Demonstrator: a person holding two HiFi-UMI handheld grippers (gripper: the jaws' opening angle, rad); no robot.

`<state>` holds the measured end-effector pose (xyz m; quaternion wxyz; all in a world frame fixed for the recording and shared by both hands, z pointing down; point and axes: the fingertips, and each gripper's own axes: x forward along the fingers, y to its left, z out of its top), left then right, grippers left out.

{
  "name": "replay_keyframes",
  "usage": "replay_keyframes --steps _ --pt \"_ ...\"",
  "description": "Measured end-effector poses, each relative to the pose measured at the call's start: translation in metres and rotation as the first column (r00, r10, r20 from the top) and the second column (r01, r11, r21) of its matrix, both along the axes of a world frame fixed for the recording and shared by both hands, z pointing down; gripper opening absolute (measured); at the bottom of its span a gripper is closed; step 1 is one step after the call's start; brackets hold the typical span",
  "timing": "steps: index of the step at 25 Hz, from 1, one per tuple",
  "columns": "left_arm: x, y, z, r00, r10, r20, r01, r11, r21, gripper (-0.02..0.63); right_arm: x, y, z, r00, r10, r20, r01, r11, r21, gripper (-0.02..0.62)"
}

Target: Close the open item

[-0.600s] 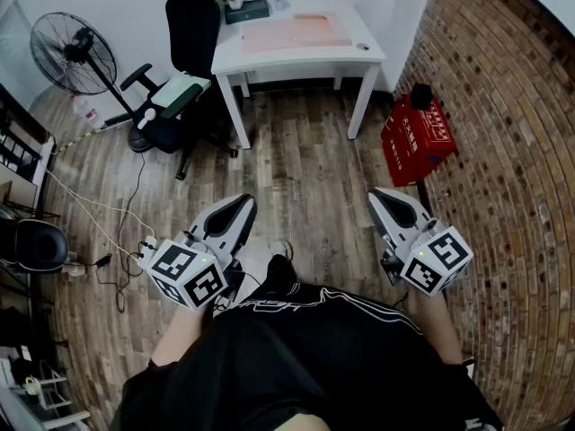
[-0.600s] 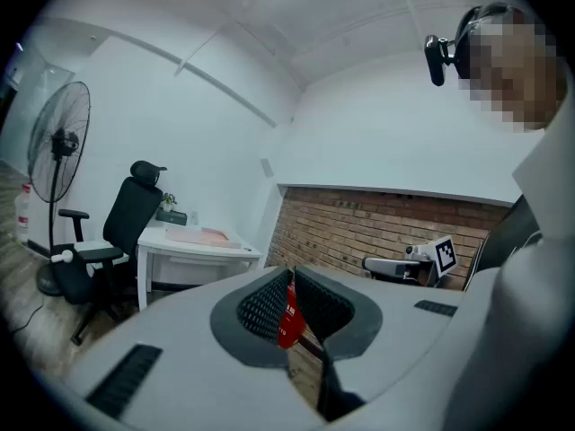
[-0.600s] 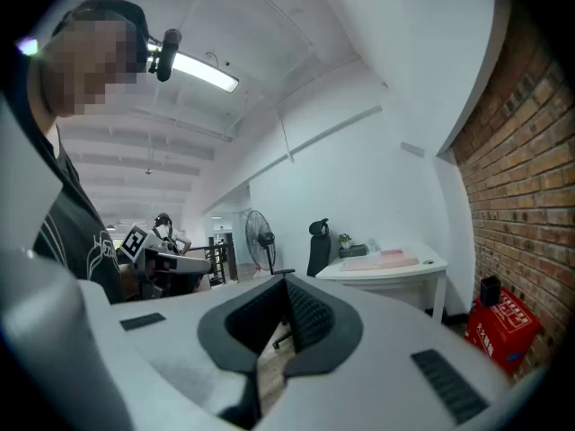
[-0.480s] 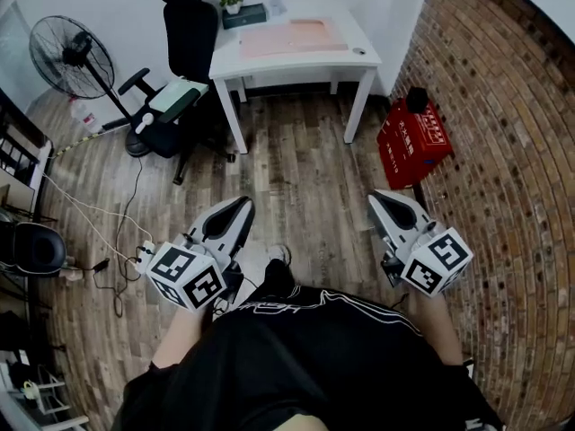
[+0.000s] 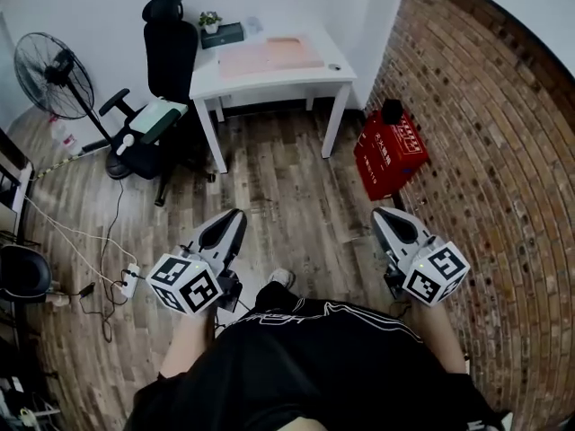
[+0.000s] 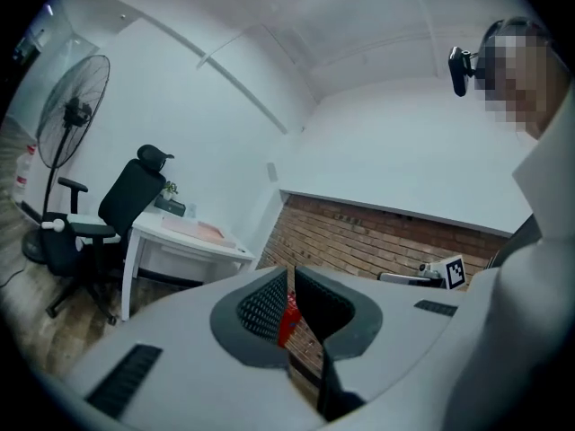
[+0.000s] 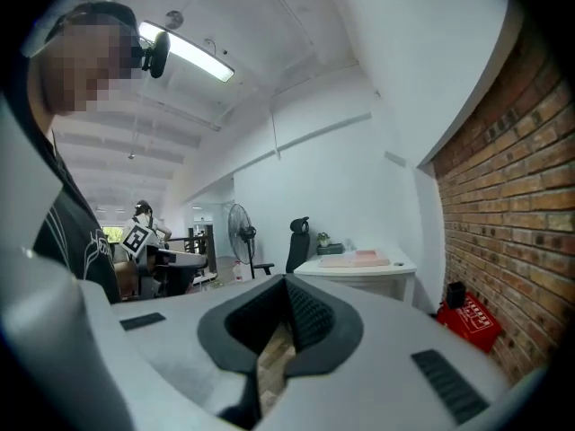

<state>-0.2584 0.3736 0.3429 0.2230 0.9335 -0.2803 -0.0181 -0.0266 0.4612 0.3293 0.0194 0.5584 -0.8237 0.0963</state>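
Both grippers hang in front of the person's black shirt, above the wooden floor and touching nothing. My left gripper (image 5: pixel 235 214) is shut and holds nothing, with only a thin slit between its jaws in the left gripper view (image 6: pixel 290 281). The right gripper (image 5: pixel 384 212) is also shut and holds nothing (image 7: pixel 286 287). Well ahead stands a white desk (image 5: pixel 269 84) with a pink mat (image 5: pixel 269 55), a dark flat box (image 5: pixel 222 32) and a small plant (image 5: pixel 209 18) on it. Which thing here stands open I cannot tell.
A black office chair (image 5: pixel 166 52) stands left of the desk, and a floor fan (image 5: pixel 49 65) further left. A red crate (image 5: pixel 389 153) sits against the brick wall (image 5: pixel 485 151) on the right. Cables and a power strip (image 5: pixel 130 278) lie on the floor at left.
The desk, chair, fan and red crate have slid up and to the left in the head view. Both grippers stay shut and sit slightly lower in the picture.
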Motion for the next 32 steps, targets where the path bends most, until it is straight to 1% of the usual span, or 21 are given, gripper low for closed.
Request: replay_keyframes --steps 2,5,8,9,11,12,14,15,17,20,22,24,27,32 --pt "0.01 0.0 -0.002 1.0 0.022 -0.006 -0.022 1.0 0.016 0.051 0.011 0.005 -0.006 0.999 0.035 0.007 -0.036 0.999 0.019 0.002" --pt "0.023 0.0 -0.001 0.998 0.057 0.026 -0.058 0.998 0.037 0.052 0.023 0.01 -0.011 0.998 0.068 0.01 -0.068 0.997 0.031 0.003" --pt "0.022 -0.008 0.003 0.998 0.047 0.032 -0.048 0.998 0.035 0.053 0.022 0.009 -0.01 0.997 0.069 0.018 -0.069 0.997 0.03 0.095" --pt "0.021 -0.013 0.006 0.999 0.042 0.034 -0.043 0.999 0.028 0.072 0.021 0.006 -0.008 0.997 0.068 0.023 -0.069 0.997 0.029 0.139" --pt "0.019 -0.026 0.009 0.999 0.037 0.039 -0.038 0.999 0.013 0.144 0.02 -0.002 -0.005 0.997 0.071 0.025 -0.072 0.997 0.021 0.195" --pt "0.019 -0.033 0.009 0.998 0.035 0.044 -0.036 0.999 0.011 0.169 0.02 -0.008 -0.002 0.997 0.075 0.026 -0.075 0.997 0.012 0.216" --pt "0.016 -0.047 0.006 0.998 0.031 0.061 -0.033 0.999 0.025 0.218 0.019 -0.021 0.003 0.996 0.085 0.027 -0.085 0.996 -0.007 0.239" --pt "0.014 -0.054 0.005 0.997 0.026 0.069 -0.029 0.999 0.036 0.236 0.018 -0.029 0.004 0.996 0.091 0.025 -0.091 0.996 -0.013 0.267" --pt "0.007 -0.073 0.005 0.997 0.01 0.077 -0.014 0.999 0.05 0.254 0.017 -0.049 0.007 0.994 0.107 0.022 -0.107 0.994 -0.021 0.285" --pt "-0.003 -0.103 0.011 0.996 0.0 0.09 -0.003 0.999 0.033 0.288 0.014 -0.082 0.009 0.991 0.133 0.033 -0.131 0.991 -0.036 0.343" --pt "-0.009 -0.125 0.013 0.993 0.013 0.118 -0.016 1.0 0.023 0.293 0.011 -0.105 0.008 0.987 0.156 0.029 -0.155 0.987 -0.034 0.368" --pt "-0.012 -0.145 0.012 0.988 0.029 0.15 -0.034 0.999 0.03 0.305 0.009 -0.128 0.003 0.983 0.183 0.022 -0.182 0.983 -0.021 0.405" --pt "-0.017 -0.171 0.009 0.98 0.026 0.199 -0.042 0.996 0.078 0.316 -0.001 -0.157 -0.004 0.982 0.19 0.008 -0.19 0.982 0.007 0.443" --pt "-0.022 -0.215 0.009 0.97 -0.013 0.241 -0.018 0.992 0.126 0.321 0.0 -0.184 0.001 0.976 0.216 0.015 -0.216 0.976 0.015 0.454"
